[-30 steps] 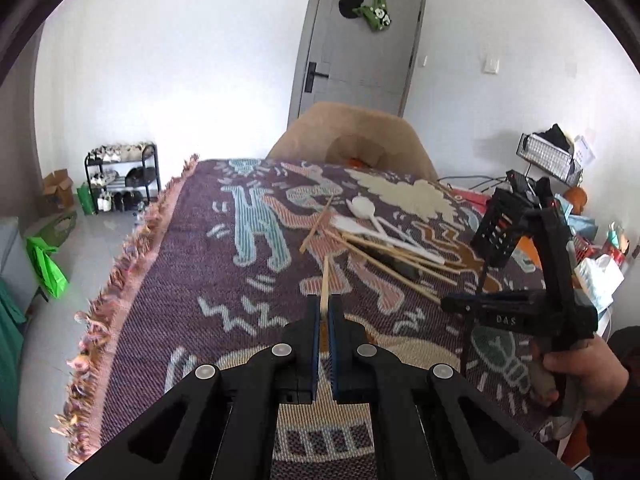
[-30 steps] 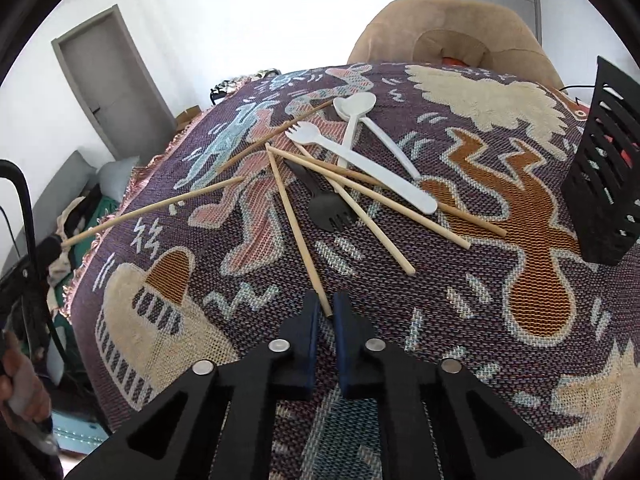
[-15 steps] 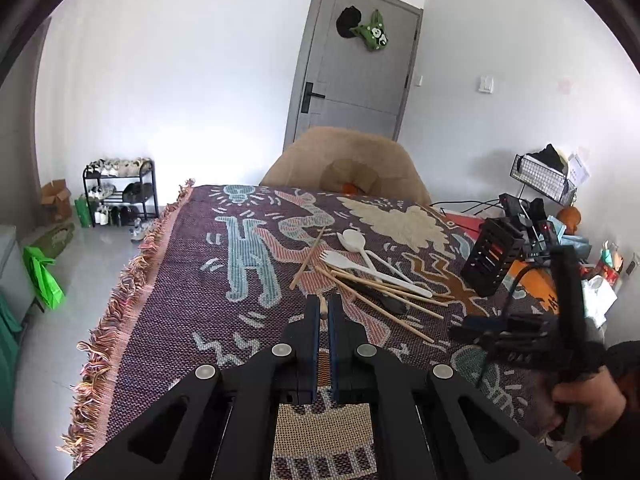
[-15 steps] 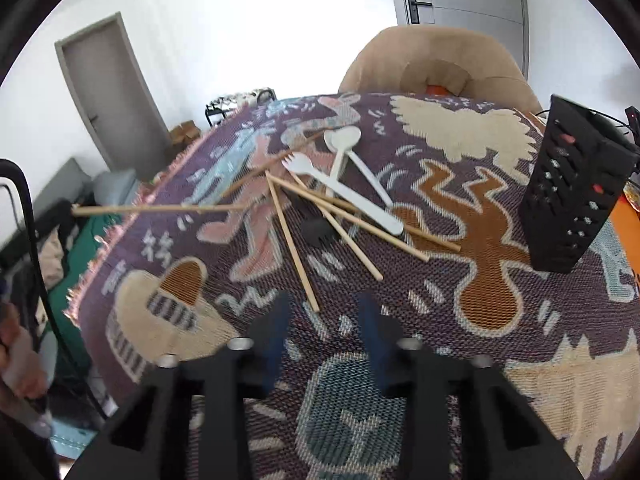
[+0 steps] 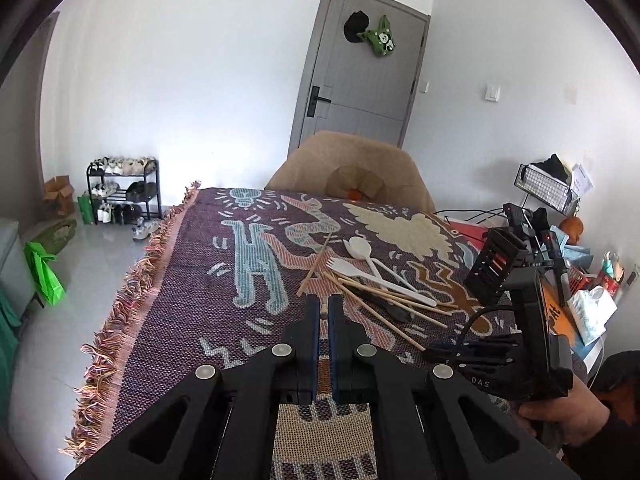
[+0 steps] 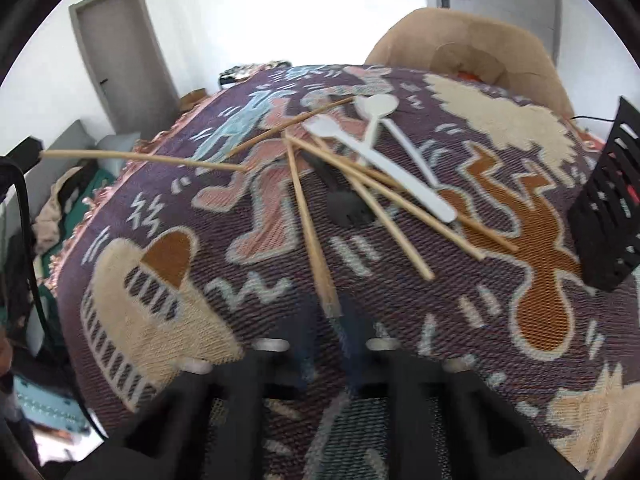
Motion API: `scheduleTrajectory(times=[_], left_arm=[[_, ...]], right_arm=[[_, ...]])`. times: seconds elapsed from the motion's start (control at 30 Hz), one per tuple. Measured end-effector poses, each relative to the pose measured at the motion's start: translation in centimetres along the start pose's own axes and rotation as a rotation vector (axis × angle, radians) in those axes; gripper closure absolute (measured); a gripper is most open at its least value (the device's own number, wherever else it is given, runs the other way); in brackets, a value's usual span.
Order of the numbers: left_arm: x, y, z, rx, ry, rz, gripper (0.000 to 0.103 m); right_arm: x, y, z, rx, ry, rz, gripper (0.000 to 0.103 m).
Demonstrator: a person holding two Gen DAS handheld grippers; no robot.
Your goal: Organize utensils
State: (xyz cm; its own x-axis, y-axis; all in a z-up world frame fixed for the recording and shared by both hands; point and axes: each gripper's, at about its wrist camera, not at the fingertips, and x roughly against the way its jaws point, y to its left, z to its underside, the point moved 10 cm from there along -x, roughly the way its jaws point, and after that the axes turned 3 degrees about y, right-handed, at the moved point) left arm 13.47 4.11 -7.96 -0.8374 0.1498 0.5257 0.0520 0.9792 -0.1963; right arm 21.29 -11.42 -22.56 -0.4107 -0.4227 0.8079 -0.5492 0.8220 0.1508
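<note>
Starting at the left, the left tongs [image 5: 323, 312] are seen nearly closed, and a single chopstick [image 6: 140, 157] is held between them; in the right wrist view it is seen jutting out over the patterned cloth [image 5: 192, 280] that covers the surface, its free end hanging above the weave rather than resting on it. Further right, the remaining utensils are found in a loose heap near the middle of the surface: several bamboo chopsticks [image 6: 316, 248] fanned and crossed, a white fork [image 5: 360, 270] and a white spoon [image 5: 362, 247] laid over them, and a black utensil [image 6: 348, 208] partly buried underneath. The right tongs [image 6: 328, 320] are blurred by motion, so it cannot be told whether they are wide or narrow; they are placed just at the near tip of one chopstick. At the far right, the black slotted holder [image 6: 608, 208] stands upright, well apart from the heap.

Several risks can be judged from here. The gripped chopstick is held near one end only, so it may pivot or slip if swung quickly. Because the sticks are interleaved, neighbours could be dragged or flicked off the surface when one is pulled. A thin round stick could also be rolled away on the coarse weave if the pinch is mistimed, and the light holder might be tipped by an angled insertion.
</note>
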Motion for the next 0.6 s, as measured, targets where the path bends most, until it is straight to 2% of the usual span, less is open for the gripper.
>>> scheduleTrajectory(times=[0.23,0.6], left_arm=[[0.6,-1.0,-0.9,-0.015,-0.024,0.015,0.100],[1.4,-4.0,-2.8,-0.056,-0.067,0.050,0.100]], right_arm=[[4.4,0.3,-0.6,-0.006,-0.090,-0.045,0.097],[13.4,-2.9,-2.9,-0.087,-0.275,-0.051,0.097]])
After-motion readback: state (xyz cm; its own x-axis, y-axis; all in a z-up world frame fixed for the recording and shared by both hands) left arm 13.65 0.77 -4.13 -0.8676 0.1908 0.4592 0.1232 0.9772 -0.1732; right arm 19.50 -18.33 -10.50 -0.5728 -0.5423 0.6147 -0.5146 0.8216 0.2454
